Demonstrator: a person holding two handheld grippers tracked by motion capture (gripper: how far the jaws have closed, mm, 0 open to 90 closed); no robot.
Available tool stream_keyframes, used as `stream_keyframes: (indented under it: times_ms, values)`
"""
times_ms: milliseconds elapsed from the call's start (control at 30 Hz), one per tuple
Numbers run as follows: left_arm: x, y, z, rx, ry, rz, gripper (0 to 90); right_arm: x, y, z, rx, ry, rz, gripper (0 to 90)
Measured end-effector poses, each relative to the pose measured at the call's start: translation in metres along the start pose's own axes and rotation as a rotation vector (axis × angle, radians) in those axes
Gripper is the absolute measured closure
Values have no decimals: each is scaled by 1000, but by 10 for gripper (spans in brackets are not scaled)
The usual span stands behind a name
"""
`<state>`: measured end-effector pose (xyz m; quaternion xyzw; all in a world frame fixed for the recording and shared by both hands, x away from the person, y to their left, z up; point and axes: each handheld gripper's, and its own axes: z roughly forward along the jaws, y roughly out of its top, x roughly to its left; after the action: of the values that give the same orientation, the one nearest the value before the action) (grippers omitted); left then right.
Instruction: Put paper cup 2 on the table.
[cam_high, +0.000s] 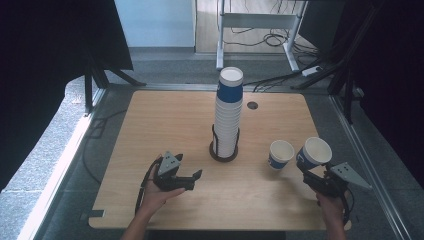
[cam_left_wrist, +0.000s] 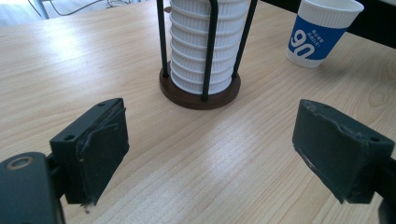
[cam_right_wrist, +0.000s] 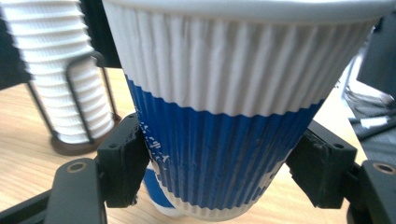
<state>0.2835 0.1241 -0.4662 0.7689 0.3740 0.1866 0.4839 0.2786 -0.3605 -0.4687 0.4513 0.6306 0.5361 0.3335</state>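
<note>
The left gripper (cam_high: 192, 179) rests on the wooden table (cam_high: 165, 120), jaws apart and empty, facing the stack of paper cups (cam_high: 228, 112) in its wire holder (cam_high: 223, 150). Right of the stack stands a loose paper cup (cam_high: 280, 154). The right gripper (cam_high: 311, 175) clamps a blue-and-white ribbed cup (cam_high: 314, 153) near the table's right edge.

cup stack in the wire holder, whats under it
The cup stack stands in a wire holder on a round brown base; the base's middle is covered.
</note>
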Motion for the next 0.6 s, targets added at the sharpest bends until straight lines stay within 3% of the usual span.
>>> stream_keyframes:
  times_ms: [267, 433, 600]
  values:
    - [-1, -1, 2, 8, -1, 2, 108, -12, -11, 8, 50, -46, 21, 273]
    - [-2, -1, 4, 13, -4, 9, 108, -15, -17, 17, 105, -78, 8, 272]
    - [-2, -2, 4, 13, -4, 8, 108, -21, -23, 25, 155, -98, 30, 272]
